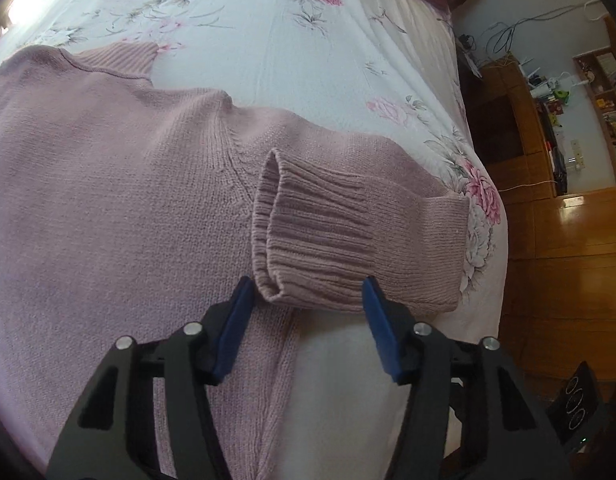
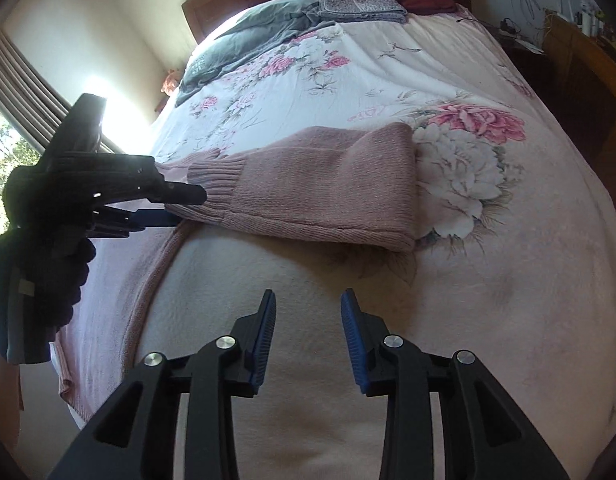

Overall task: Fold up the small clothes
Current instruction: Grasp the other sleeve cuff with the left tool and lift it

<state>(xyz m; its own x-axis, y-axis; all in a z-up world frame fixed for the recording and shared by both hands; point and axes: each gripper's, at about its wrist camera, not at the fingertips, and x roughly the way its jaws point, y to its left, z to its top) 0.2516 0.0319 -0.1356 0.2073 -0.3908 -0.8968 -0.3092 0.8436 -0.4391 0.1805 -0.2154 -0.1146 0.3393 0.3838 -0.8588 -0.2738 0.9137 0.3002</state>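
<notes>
**Sleeve folded in, cuff just released**

Pink sweater (image 1: 107, 208) spread flat on the floral bedspread (image 1: 291, 40). Sleeve (image 1: 368, 216) doubled back across the sweater's side, ribbed cuff (image 1: 283, 232) lying on the body, likely to narrow the garment. Left gripper (image 1: 308, 292) spread wide at the cuff, grasping nothing. Right gripper (image 2: 308, 300) parted, empty, hovering near the sweater's side edge.

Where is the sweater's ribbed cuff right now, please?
In the left wrist view, the cuff lies folded onto the sweater, just beyond the open left gripper.
</notes>
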